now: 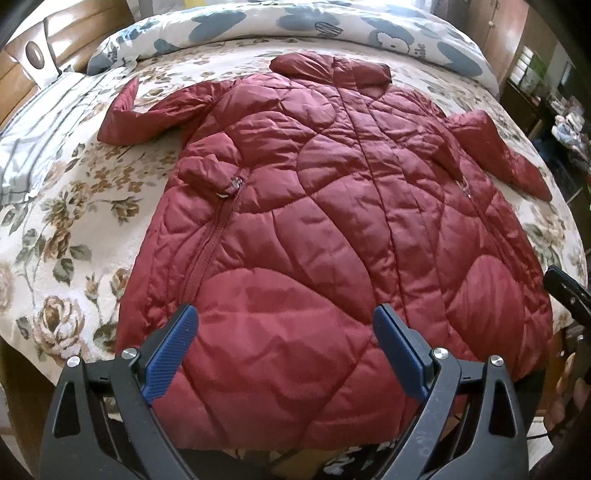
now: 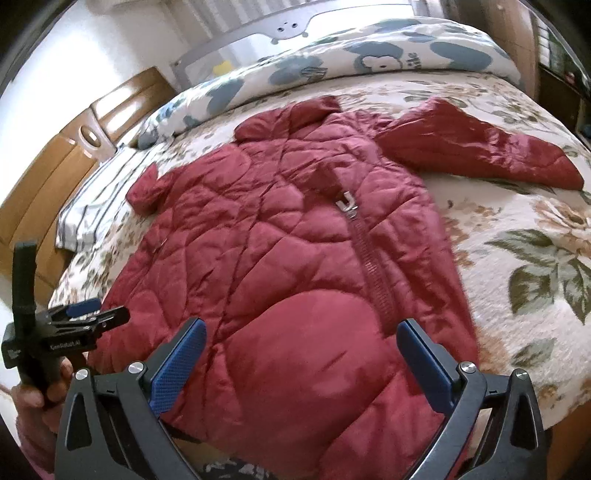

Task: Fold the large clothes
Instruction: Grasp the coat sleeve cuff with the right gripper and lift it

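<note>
A large dark red quilted coat (image 1: 325, 229) lies flat, front up, on the floral bedspread (image 1: 74, 229), collar at the far end, sleeves spread to both sides. It also shows in the right wrist view (image 2: 288, 258). My left gripper (image 1: 286, 332) is open and empty, hovering above the coat's hem on its left half. My right gripper (image 2: 301, 347) is open and empty above the hem on the right half. The left gripper also appears at the left edge of the right wrist view (image 2: 88, 314). The right gripper shows as a black edge at the right of the left wrist view, its jaws out of sight there.
A rolled duvet with a blue pattern (image 1: 295, 26) lies across the far end of the bed. A striped pillow (image 1: 37, 122) sits at the far left by the wooden headboard (image 1: 74, 33). A grey bed rail (image 2: 280, 29) stands behind the duvet.
</note>
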Available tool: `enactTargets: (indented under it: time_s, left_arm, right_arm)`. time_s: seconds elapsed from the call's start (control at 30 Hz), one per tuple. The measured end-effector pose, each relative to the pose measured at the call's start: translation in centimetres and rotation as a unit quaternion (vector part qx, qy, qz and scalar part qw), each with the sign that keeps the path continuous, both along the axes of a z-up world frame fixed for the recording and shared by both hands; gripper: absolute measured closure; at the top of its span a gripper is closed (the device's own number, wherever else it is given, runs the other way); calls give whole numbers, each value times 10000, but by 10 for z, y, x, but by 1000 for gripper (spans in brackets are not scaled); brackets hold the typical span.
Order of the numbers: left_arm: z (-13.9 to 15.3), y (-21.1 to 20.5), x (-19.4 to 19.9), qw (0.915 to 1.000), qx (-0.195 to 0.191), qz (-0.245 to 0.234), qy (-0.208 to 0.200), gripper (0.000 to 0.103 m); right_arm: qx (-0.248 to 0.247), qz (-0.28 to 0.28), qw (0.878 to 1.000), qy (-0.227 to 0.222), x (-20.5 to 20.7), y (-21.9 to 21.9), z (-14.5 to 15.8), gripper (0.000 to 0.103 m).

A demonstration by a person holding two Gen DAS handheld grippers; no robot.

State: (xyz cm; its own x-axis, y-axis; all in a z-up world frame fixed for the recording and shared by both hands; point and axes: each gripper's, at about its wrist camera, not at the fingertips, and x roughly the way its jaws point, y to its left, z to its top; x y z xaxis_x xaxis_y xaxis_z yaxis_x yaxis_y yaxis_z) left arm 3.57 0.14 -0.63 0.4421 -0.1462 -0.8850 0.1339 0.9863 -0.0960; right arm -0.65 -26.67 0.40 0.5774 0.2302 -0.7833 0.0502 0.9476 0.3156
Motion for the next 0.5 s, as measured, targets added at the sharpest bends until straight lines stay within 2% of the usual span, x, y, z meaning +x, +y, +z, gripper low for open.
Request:
enactTargets:
  time_s: [0.17,0.4,0.5]
  left_arm:
    - [1,1,15,9998,155,74,-27,7]
    - [-3,3,34,9991,141,187,345,7]
    - [1,3,42,9994,189,273,69,7]
  right_arm:
    - [38,-367,9993,-103,12,-35,2,0]
    - [153,-908,9955,-228,27,-88,2,0]
    - [293,-1165,9923,-296,34,-116,0,0]
